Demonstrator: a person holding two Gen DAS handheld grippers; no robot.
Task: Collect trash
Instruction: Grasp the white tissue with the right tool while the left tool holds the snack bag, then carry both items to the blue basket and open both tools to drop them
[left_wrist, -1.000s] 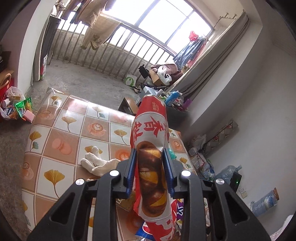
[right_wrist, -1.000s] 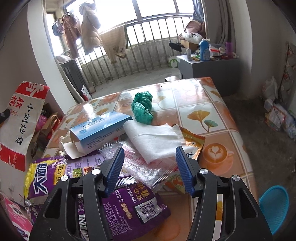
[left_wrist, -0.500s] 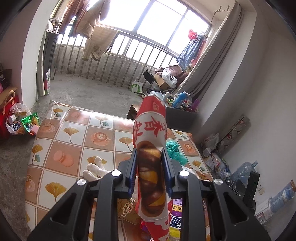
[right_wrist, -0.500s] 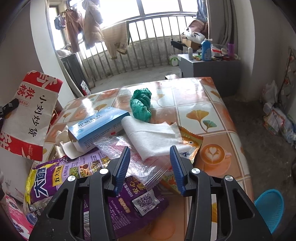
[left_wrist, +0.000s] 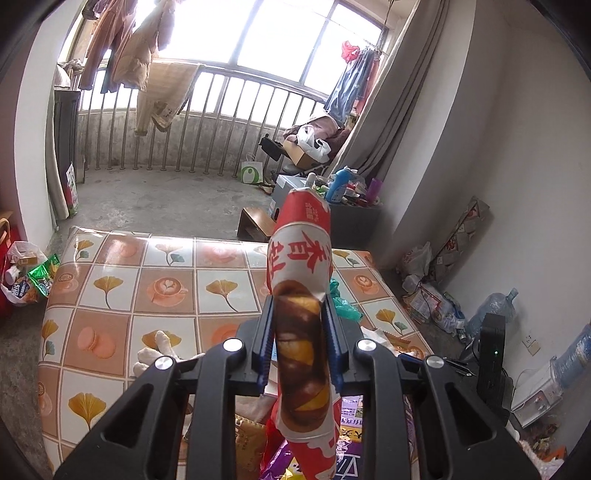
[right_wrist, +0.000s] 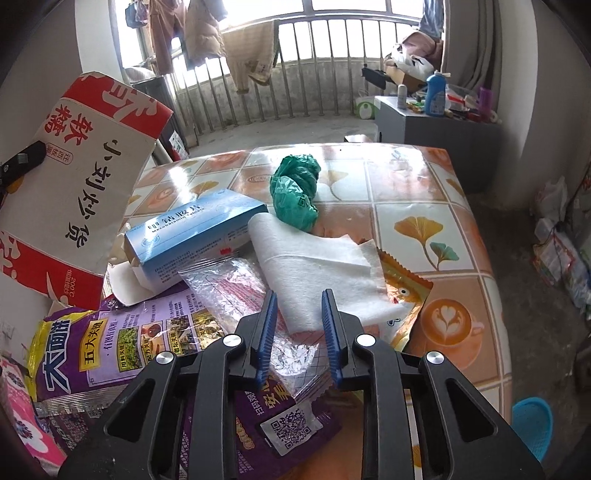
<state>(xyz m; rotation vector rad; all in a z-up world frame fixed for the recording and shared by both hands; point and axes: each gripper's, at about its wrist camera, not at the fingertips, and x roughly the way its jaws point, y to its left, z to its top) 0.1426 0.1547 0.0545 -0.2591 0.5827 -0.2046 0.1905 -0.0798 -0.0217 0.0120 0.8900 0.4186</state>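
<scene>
With the left tongs (left_wrist: 300, 334) clamped on the red paper bag (left_wrist: 301, 295), the right tongs (right_wrist: 298, 334) are closing over the clear wrapper (right_wrist: 236, 291) and white tissue (right_wrist: 317, 269) on the cluttered worktop (right_wrist: 424, 192); they should pinch low, catching a full fold.

Red-white carton (left_wrist: 301, 295) upright, flattened, clamped in left hand-held gripper (left_wrist: 298, 343). Rest of trash piled on worktop (right_wrist: 424, 192): blue box (right_wrist: 195, 236) lying flat, crumpled green bag (right_wrist: 295, 192) behind it, white tissue (right_wrist: 321, 273) over clear wrapper (right_wrist: 236, 291), purple packets (right_wrist: 122, 336) at near edge.
</scene>
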